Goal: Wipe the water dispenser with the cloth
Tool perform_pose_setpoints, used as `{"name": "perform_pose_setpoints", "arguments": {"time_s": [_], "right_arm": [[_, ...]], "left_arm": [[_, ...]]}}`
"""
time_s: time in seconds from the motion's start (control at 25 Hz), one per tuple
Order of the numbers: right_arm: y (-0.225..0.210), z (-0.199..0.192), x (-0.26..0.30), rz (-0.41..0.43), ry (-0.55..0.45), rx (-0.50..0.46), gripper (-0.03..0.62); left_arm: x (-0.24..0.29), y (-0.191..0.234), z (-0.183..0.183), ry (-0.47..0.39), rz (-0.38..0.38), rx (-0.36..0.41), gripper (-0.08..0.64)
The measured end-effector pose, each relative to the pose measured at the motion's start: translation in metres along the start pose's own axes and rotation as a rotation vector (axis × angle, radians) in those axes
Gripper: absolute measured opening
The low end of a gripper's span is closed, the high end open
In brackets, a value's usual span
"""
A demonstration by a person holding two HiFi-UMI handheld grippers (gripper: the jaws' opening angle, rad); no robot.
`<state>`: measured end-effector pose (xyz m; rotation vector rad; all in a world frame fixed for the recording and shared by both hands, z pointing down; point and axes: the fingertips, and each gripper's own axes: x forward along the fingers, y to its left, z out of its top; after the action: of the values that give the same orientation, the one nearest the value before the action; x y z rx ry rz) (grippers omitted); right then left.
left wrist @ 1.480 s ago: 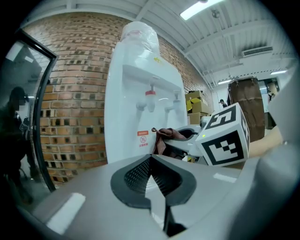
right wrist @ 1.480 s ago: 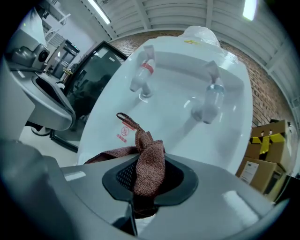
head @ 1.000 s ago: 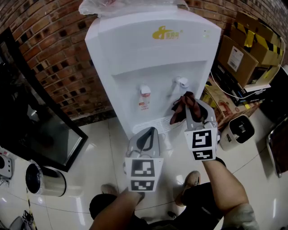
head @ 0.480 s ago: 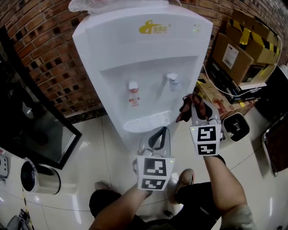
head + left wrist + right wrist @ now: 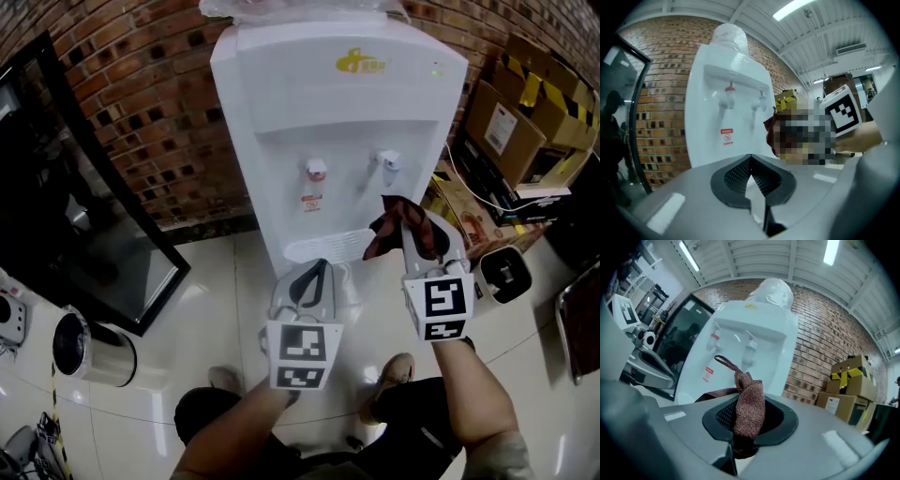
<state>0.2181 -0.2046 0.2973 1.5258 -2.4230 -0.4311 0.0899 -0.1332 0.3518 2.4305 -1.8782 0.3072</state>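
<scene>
The right gripper [image 5: 419,234] holds the reddish-brown cloth [image 5: 386,228] pinched between its jaws. The bunched fabric sticks up out of them, just in front of the white water dispenser [image 5: 337,112], near its right-hand tap [image 5: 389,161]. The left gripper [image 5: 309,279] hangs lower, before the drip tray [image 5: 323,246] — jaws pressed together with nothing between them.

Storeroom: brick wall [image 5: 141,122], stacked cardboard boxes [image 5: 511,127]

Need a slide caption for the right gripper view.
Right gripper shut on a reddish-brown woven cloth, facing the white water dispenser against a brick wall.
</scene>
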Motion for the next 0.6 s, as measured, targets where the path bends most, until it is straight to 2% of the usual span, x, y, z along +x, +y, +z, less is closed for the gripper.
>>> {"name": "perform_pose_setpoints", "arguments": {"time_s": [0.08,0.24,0.32,0.44,0.6], "right_arm": [[0.034,0.015,0.0,0.086,-0.045,-0.026,0.084],[0.124,0.036,0.001,0.304,-0.109,-0.174,0.084],[0.167,0.041,0.003,0.386,-0.141,-0.22,0.086],[0.217,0.044,0.014,0.457,-0.169,-0.276,0.086],[0.254,0.035,0.033,0.496,-0.151,-0.352,0.086]], "left_arm": [[-0.014,0.023,0.0,-0.002,0.048,-0.025,0.0],[-0.041,0.066,-0.008,0.003,0.14,-0.11,0.0],[-0.051,0.083,-0.014,0.007,0.176,-0.137,0.0],[-0.063,0.105,-0.021,0.015,0.221,-0.159,0.0],[-0.07,0.119,-0.032,0.036,0.244,-0.179,0.0]]}}
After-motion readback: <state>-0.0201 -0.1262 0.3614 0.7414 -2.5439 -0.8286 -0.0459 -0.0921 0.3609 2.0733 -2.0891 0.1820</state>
